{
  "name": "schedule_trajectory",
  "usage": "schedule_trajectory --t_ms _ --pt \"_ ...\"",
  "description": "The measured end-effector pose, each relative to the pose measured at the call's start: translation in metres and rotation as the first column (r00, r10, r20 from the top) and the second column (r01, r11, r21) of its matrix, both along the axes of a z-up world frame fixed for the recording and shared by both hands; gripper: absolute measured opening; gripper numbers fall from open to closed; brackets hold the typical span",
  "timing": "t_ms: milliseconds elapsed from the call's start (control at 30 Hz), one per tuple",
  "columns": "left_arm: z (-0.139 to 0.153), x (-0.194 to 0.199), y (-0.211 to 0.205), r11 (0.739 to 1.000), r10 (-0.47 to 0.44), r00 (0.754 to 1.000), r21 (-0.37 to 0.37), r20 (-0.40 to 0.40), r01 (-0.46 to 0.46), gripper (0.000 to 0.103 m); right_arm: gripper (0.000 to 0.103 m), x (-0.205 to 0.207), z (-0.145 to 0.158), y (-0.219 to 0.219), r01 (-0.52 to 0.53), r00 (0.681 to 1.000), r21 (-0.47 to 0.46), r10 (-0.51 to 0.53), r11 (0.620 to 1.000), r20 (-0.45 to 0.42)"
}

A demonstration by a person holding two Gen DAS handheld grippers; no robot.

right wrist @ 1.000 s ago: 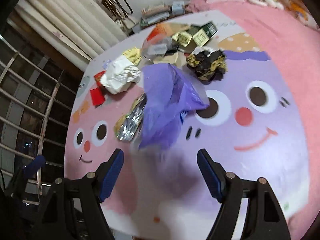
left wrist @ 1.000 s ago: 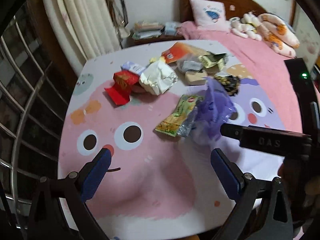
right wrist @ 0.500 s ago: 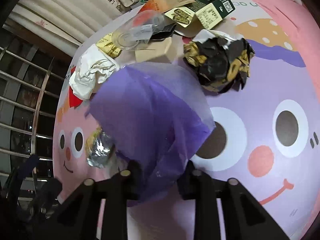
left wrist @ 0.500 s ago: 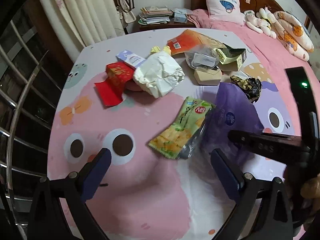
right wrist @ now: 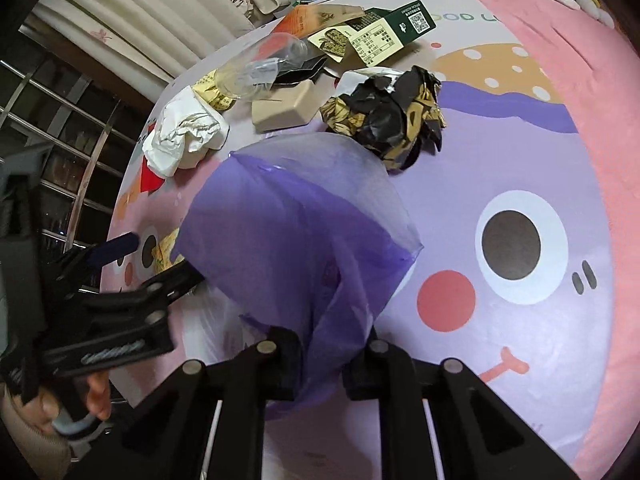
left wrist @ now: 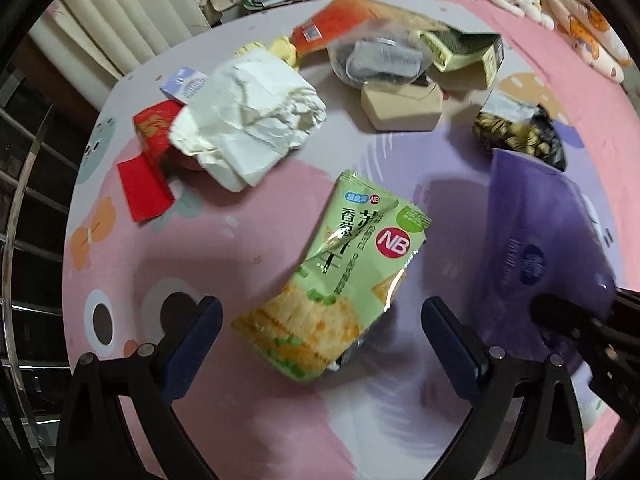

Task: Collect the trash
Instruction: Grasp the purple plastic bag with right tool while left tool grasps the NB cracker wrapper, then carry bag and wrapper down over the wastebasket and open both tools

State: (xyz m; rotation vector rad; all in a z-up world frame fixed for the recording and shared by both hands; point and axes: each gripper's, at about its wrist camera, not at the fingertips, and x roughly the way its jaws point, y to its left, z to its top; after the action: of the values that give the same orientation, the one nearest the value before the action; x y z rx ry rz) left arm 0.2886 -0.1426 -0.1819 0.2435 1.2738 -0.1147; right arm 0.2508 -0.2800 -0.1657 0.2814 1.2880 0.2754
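My right gripper is shut on the purple plastic bag, which billows up over the bed; the bag also shows in the left wrist view. My left gripper is open, its blue pads either side of a green cracker packet lying on the cover. It also shows in the right wrist view. Trash lies beyond: crumpled white paper, a red box, a tan box, a black-and-gold wrapper.
More trash at the far side: an orange packet, a clear plastic wrapper, a green carton. Curtains and a metal railing stand at the left. Stuffed toys lie on the far bed.
My right gripper closed on the purple bag and holds it up. My left gripper moved forward and down until the green packet sits between its open fingers.
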Motion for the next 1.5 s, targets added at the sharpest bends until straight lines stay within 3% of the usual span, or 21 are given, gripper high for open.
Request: schedule_trajectory --t_ms 67,167,367,433,500,533,800,1067,1267,1500 --pt "-0.004 0.004 -0.001 1.000 0.002 1.000 0.013 -0.009 -0.002 0.097 0.013 -0.001 -0.001 -0.003 -0.003 1.000 0.004 0.003 1.000 -0.003" --pt "-0.010 0.010 -0.001 1.000 0.007 0.999 -0.001 -0.048 -0.007 0.082 0.013 -0.004 -0.001 -0.009 -0.007 1.000 0.010 0.007 1.000 -0.006" --pt "-0.015 0.015 0.011 0.992 0.066 0.992 -0.099 -0.111 -0.077 0.062 0.013 -0.005 -0.003 -0.011 -0.012 1.000 0.019 0.012 1.000 -0.007" --pt "-0.012 0.014 0.009 0.993 0.052 0.993 -0.101 -0.103 -0.062 0.045 0.013 -0.006 -0.004 -0.012 -0.013 1.000 0.022 0.013 1.000 -0.007" --pt "-0.011 0.012 0.008 0.993 0.051 0.993 -0.103 -0.103 -0.062 0.038 0.013 -0.006 -0.004 -0.013 -0.013 1.000 0.025 0.013 1.000 -0.007" --pt "-0.009 0.010 0.008 0.992 0.056 0.994 -0.108 -0.099 -0.066 0.028 0.013 -0.007 -0.005 -0.013 -0.013 1.000 0.026 0.013 1.000 -0.007" --pt "0.004 -0.015 0.003 0.989 0.079 0.994 -0.119 -0.069 -0.087 0.022 0.012 -0.014 0.001 -0.008 -0.013 1.000 0.017 0.013 1.000 0.011" --pt "0.048 -0.058 0.002 0.990 0.037 0.999 -0.133 0.008 -0.035 0.022 0.012 -0.035 0.018 0.002 0.003 0.999 0.017 -0.004 1.000 0.043" --pt "0.087 -0.099 0.021 0.990 0.008 0.997 -0.139 0.078 0.003 0.022 0.012 -0.064 0.042 0.019 0.020 0.995 0.000 -0.020 1.000 0.096" --pt "0.118 -0.157 0.052 0.988 -0.049 0.986 -0.139 0.160 0.072 0.022 0.012 -0.125 0.071 0.042 0.084 0.985 -0.013 -0.081 0.996 0.155"
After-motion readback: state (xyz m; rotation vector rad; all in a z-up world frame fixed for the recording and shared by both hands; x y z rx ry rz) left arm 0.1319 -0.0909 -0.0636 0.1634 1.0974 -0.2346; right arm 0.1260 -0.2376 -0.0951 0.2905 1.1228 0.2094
